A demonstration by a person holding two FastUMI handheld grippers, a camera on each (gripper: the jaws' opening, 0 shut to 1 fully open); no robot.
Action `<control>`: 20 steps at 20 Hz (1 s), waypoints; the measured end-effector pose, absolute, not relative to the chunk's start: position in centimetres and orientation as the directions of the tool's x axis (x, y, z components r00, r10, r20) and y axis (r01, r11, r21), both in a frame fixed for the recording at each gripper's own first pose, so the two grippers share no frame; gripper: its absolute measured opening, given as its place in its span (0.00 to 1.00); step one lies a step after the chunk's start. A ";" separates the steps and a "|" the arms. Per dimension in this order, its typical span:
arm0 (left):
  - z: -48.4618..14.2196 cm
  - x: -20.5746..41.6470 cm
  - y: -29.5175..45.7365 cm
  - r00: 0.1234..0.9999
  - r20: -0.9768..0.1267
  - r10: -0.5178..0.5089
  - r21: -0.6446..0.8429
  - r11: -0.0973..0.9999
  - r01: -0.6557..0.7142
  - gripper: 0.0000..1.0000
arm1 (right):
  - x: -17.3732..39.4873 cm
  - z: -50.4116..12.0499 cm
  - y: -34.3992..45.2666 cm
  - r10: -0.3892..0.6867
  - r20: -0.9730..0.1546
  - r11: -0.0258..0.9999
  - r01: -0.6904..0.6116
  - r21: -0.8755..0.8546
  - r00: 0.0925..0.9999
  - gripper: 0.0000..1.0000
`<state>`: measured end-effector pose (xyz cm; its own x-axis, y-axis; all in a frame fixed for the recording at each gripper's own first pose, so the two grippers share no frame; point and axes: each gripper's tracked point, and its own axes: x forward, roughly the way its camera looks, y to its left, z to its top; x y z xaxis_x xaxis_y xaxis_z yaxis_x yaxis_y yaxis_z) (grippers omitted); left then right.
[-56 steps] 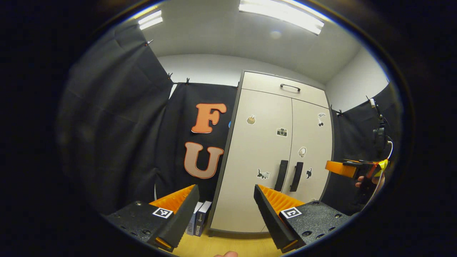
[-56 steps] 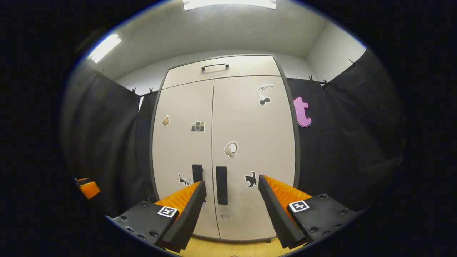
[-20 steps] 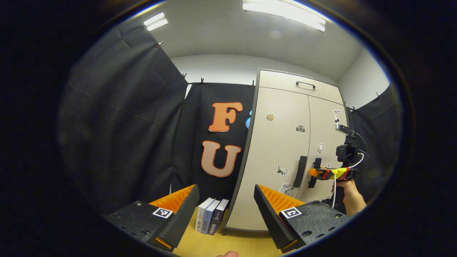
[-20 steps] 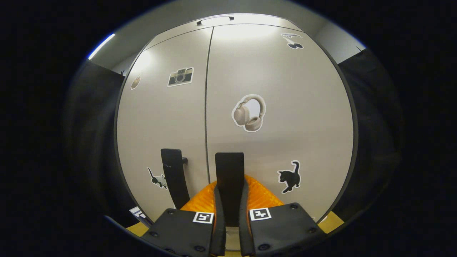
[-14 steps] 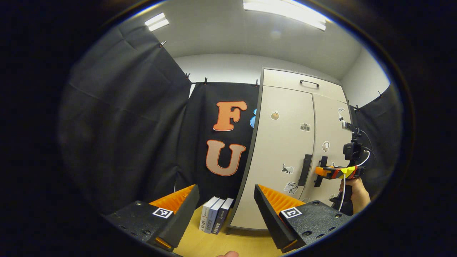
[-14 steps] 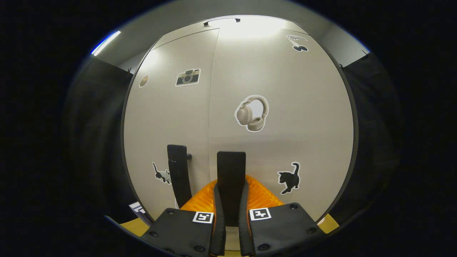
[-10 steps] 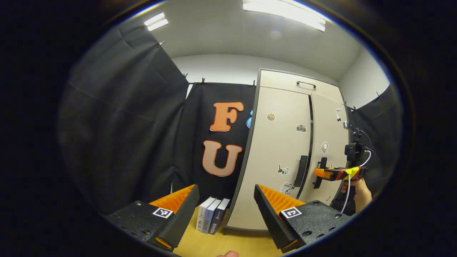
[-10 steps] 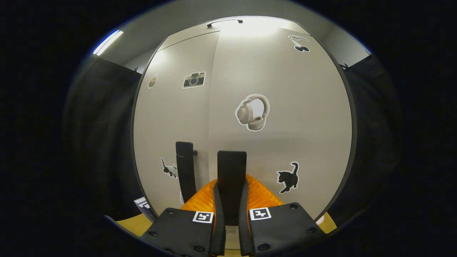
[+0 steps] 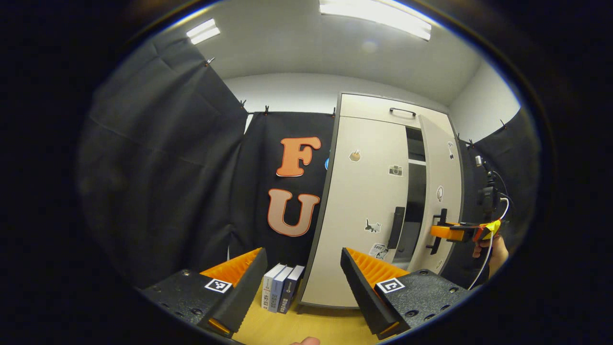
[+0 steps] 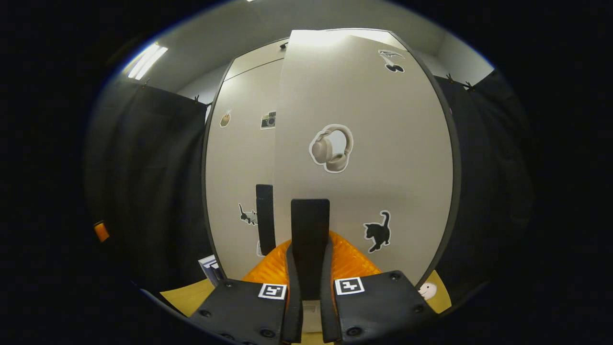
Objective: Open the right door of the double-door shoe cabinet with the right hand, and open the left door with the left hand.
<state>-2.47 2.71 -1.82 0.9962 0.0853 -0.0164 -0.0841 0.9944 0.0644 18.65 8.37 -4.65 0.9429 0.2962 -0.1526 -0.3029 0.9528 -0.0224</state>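
The right gripper [image 10: 307,268], jaws clamped on the right door's handle [image 10: 310,225], holds that door [image 10: 383,143] ajar, while the left gripper [image 9: 302,282], jaws wide and empty, faces the closed left door [image 9: 364,191] beside standing books [image 9: 280,294].

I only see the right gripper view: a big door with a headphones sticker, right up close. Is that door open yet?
Observer: Yes. In the left gripper view the beige right door is swung out, with a dark gap between it and the shut beige left door.
Child: What's my other gripper doing?
Observer: The left gripper is open and holds nothing, back from the cabinet. The left door's black bar handle is untouched.
Child: What does my gripper look like from there?
Observer: A hand holds the right gripper level at the right door's black handle.
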 end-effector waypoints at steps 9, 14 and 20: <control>-2.0 -1.9 -1.3 1.000 -0.017 0.003 0.040 0.999 -0.003 0.94 | 13.3 -3.6 4.0 0.301 -0.152 0.950 -0.310 -0.038 0.942 0.23; -3.4 -1.0 -3.2 0.998 -0.051 -0.042 0.008 0.999 0.042 0.92 | 11.5 -3.1 0.6 0.257 -0.144 0.961 -0.268 -0.062 0.956 0.25; -4.2 -0.6 -4.4 0.994 -0.071 -0.082 0.001 0.997 0.082 0.95 | 9.7 -2.6 -2.7 0.217 -0.129 0.974 -0.224 -0.045 0.968 0.24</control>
<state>-0.63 -4.43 -4.23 0.9941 -0.0816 -0.0709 0.0819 0.9966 0.0009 9.72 -2.68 -2.61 0.9677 0.2167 -0.1290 -0.2239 0.9736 -0.0447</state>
